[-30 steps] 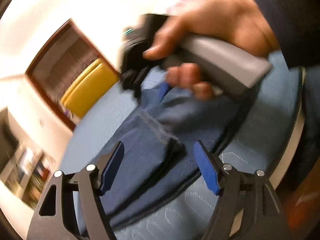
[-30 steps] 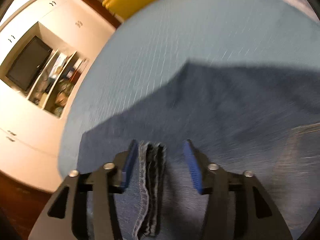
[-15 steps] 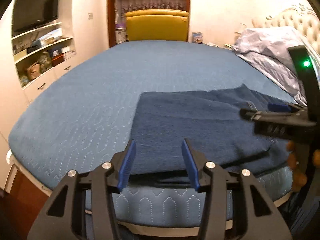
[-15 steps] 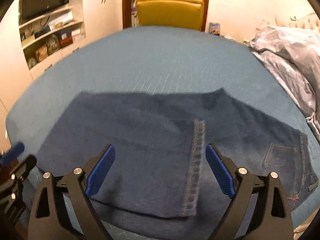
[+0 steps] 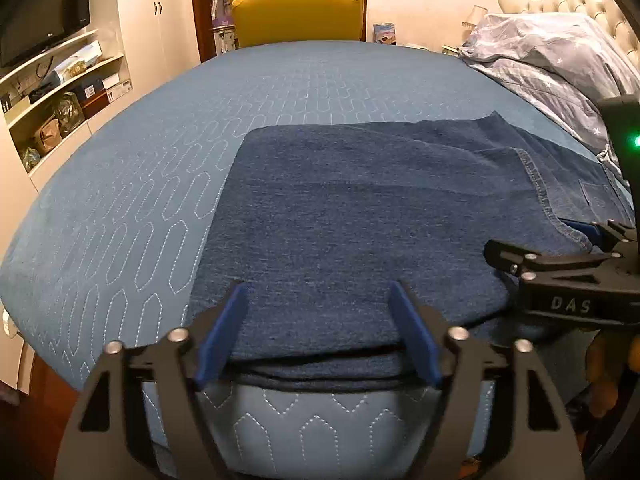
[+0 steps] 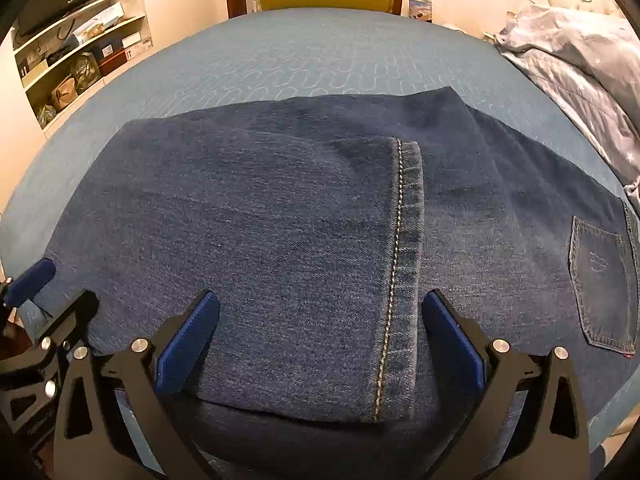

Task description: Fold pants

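While its jaws are opening, the left gripper (image 5: 320,332) is seen low in its own frame, blue pads spread over the near folded edge of the pants (image 5: 360,216), nothing pinched. Likewise opening, the right gripper (image 6: 320,340) is spread wide astride the stitched hem (image 6: 400,272), pads not pressing the denim. A back pocket (image 6: 600,280) at far right is shown clearly only in the right view. A headboard (image 5: 576,4) at upper right is shown only in the left view. The folded pants are laid on the blue quilted bed (image 5: 160,168), near its front edge.
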`<state>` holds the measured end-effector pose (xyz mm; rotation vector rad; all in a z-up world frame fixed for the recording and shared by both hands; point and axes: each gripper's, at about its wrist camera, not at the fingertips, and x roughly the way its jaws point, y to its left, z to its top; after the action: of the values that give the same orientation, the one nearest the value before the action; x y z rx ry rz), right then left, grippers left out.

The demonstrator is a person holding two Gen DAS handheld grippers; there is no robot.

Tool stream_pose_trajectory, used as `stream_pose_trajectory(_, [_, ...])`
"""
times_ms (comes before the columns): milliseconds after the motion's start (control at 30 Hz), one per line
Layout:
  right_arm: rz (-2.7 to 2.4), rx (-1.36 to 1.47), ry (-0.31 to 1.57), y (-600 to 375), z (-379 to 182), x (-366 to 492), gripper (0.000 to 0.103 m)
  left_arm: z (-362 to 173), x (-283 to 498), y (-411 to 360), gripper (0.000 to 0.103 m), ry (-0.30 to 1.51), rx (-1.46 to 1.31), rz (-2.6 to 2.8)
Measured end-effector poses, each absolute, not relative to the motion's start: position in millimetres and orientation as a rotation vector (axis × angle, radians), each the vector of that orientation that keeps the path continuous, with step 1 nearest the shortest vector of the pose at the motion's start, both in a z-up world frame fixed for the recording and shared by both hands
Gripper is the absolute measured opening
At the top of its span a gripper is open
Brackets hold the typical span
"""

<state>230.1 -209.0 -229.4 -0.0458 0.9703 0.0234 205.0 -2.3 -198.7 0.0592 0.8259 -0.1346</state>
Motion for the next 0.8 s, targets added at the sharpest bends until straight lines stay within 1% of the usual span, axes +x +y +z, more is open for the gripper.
stream_pose_trajectory(33, [0.024, -0.042, 0.968, -209.9, -229.7, 229.8, 0.099, -196.1, 205.3, -2.0, 0.094, 0.836, 0.046, -0.143])
stream_pose_trajectory(100, [0.026, -0.047, 0.963, -209.0, -229.5, 227.9, 0.099, -186.8, 201.6, -5.8, 0.094, 0.832, 0.058, -0.1])
stream_pose_trajectory(167, [0.026, -0.044, 0.963, -208.2, -229.7, 225.9, 0.099, -170.8, 197.1, -7.8, 0.102, 0.761, 0.067, -0.081])
stream_pose_trajectory(200, [0.026, -0.042, 0.963, -207.4, -229.9, 224.1, 0.099, -162.0, 193.8, -8.2, 0.101, 0.709, 0.057, -0.094])
stream_pose_trajectory(233, [0.025, -0.043, 0.964, -206.1, -230.5, 223.6, 0.099, -157.4, 194.9, -7.8, 0.101, 0.696, 0.059, -0.101])
stream_pose_trajectory(333, [0.027, -0.042, 0.968, -206.7, -229.2, 223.8, 0.099, -156.3, 203.1, -9.1, 0.099, 0.697, 0.093, -0.127])
stream_pose_trajectory(367, [0.028, -0.044, 0.969, -206.8, -228.5, 224.3, 0.099, -158.8, 206.6, -8.3, 0.096, 0.716, 0.08, -0.154])
stream_pose_trajectory(400, [0.028, -0.045, 0.969, -206.9, -228.2, 225.0, 0.099, -162.1, 210.5, -7.6, 0.087, 0.738, 0.066, -0.166])
stream_pose_trajectory(433, [0.029, -0.047, 0.97, -207.4, -227.9, 225.6, 0.099, -169.5, 215.7, -8.8, 0.07, 0.778, 0.078, -0.157])
stream_pose_trajectory(500, [0.031, -0.043, 0.972, -209.4, -227.4, 227.9, 0.099, -184.9, 221.0, -12.6, 0.053, 0.822, 0.122, -0.159])
stream_pose_trajectory(533, [0.031, -0.043, 0.972, -209.3, -227.1, 228.2, 0.099, -193.3, 223.9, -11.8, 0.051, 0.848, 0.139, -0.146])
stream_pose_trajectory(600, [0.033, -0.044, 0.974, -209.5, -227.3, 228.5, 0.099, -198.7, 225.5, -5.5, 0.051, 0.85, 0.121, -0.155])
stream_pose_trajectory(700, [0.042, -0.036, 0.974, -210.7, -227.9, 228.7, 0.099, -200.7, 229.4, 2.9, 0.051, 0.843, 0.14, -0.101])
stream_pose_trajectory(800, [0.045, -0.035, 0.97, -212.9, -228.9, 228.8, 0.099, -192.6, 239.4, 16.1, 0.047, 0.841, 0.103, -0.085])
